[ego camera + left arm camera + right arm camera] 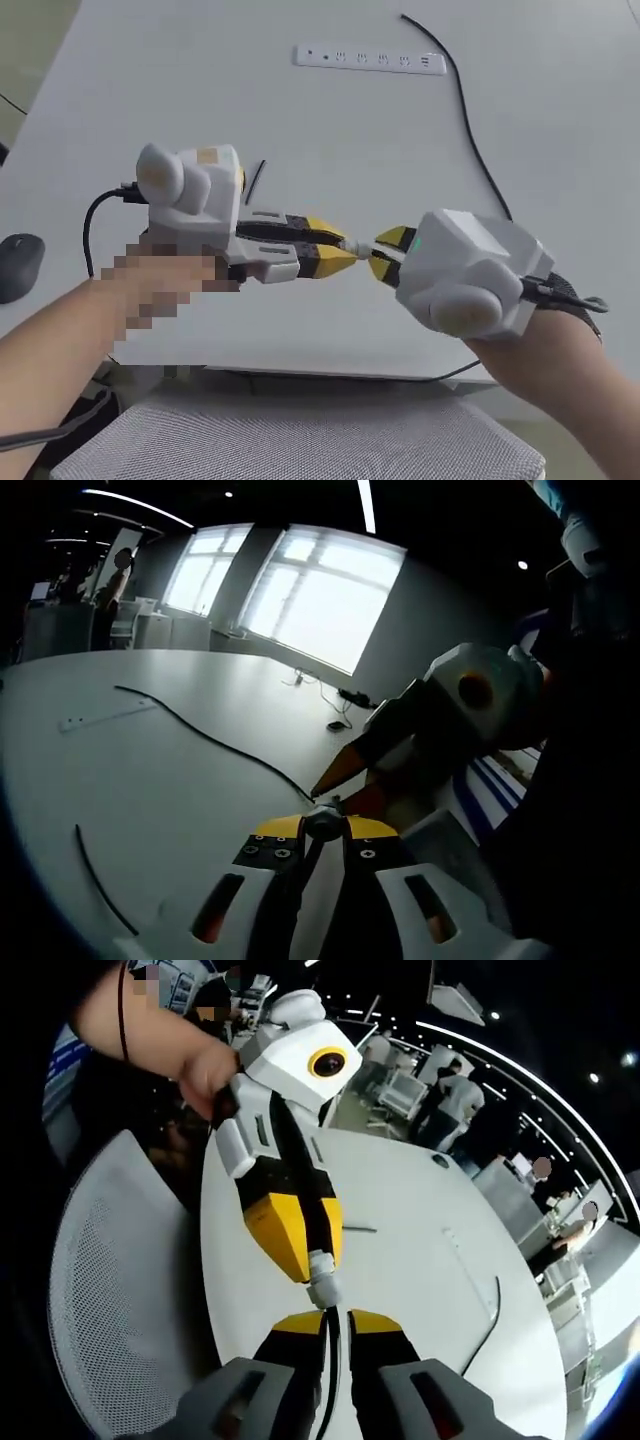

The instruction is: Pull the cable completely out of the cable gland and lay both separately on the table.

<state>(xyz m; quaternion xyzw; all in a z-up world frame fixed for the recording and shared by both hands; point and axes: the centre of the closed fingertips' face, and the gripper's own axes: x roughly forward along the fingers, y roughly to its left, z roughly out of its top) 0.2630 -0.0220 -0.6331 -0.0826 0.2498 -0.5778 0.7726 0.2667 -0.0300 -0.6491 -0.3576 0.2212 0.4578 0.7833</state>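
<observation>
Above the table's near edge my two grippers meet tip to tip. The left gripper is shut on the small whitish cable gland, which sticks out of its yellow jaw tips. A thin black cable comes out of the gland and runs down between the jaws of my right gripper, which is shut on it. The cable is still in the gland. The grippers' tips stand very close together.
On the white table lie a white power strip at the far side, its long black cord, and a short black wire. A dark mouse sits at the left. A grey mesh chair is below.
</observation>
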